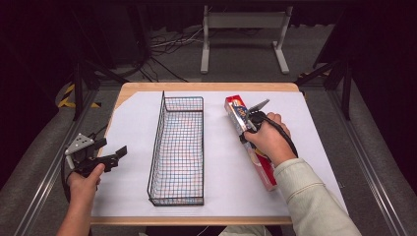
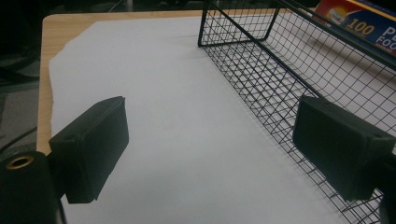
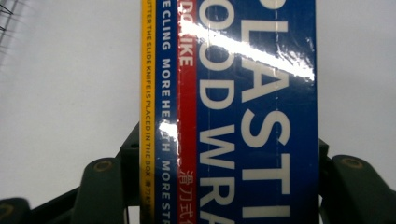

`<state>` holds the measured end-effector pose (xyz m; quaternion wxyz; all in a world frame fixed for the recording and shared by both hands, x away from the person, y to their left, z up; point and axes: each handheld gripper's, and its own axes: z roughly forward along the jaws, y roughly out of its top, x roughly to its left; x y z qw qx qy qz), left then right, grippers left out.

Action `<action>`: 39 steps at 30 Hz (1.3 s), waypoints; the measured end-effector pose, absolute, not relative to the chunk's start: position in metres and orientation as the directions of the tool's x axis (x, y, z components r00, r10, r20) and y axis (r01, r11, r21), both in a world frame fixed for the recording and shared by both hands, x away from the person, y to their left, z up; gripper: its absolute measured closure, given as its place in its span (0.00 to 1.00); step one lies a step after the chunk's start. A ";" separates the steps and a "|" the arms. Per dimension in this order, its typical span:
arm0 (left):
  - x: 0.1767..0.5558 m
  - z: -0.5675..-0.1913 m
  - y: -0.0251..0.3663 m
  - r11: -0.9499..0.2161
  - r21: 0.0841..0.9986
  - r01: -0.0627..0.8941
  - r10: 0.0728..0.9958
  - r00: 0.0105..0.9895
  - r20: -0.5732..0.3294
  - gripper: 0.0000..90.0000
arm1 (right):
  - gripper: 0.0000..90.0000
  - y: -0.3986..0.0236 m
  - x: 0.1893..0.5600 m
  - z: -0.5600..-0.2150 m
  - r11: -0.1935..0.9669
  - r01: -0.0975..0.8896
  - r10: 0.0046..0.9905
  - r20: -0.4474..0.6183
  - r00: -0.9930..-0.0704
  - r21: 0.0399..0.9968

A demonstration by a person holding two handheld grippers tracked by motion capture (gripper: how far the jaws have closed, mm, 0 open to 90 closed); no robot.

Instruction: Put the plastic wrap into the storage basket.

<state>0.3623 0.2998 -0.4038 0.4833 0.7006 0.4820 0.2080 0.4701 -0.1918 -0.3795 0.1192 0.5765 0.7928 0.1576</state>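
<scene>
Between my right tongs (image 3: 229, 186) sits the plastic wrap box (image 3: 229, 107). Its blue face reads "PLASTI" over "OOD WRA" in big white letters, cut off at the edges. A yellow strip says "THE SLIDE KNIFE IS PLACED IN THE BOX". From my left tongs' side, "100" stands on it.

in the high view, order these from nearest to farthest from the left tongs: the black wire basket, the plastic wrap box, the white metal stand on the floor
1. Black wire basket, just right of the left tongs.
2. Long blue and red plastic wrap box, beyond the basket, on the table's right side.
3. White metal stand, on the floor behind the table.
</scene>
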 end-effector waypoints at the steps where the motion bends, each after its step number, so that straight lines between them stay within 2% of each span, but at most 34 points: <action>1: 0.363 -0.404 0.299 -0.066 0.877 0.476 0.875 0.450 -0.178 0.13 | 0.45 -0.191 0.469 -0.377 0.282 0.875 0.953 -0.009 -0.303 0.394; 18: 0.363 -0.405 0.298 -0.070 0.877 0.476 0.875 0.451 -0.175 0.13 | 0.45 -0.190 0.463 -0.345 0.229 0.850 0.964 0.013 -0.267 0.474; 24: 0.363 -0.405 0.299 -0.068 0.877 0.476 0.875 0.451 -0.177 0.13 | 0.45 -0.186 0.458 -0.336 0.211 0.842 0.962 0.049 -0.270 0.496; 39: 0.367 -0.405 0.297 -0.062 0.877 0.476 0.869 0.458 -0.187 0.13 | 0.45 -0.156 0.448 -0.317 0.059 0.829 0.961 0.192 -0.198 0.557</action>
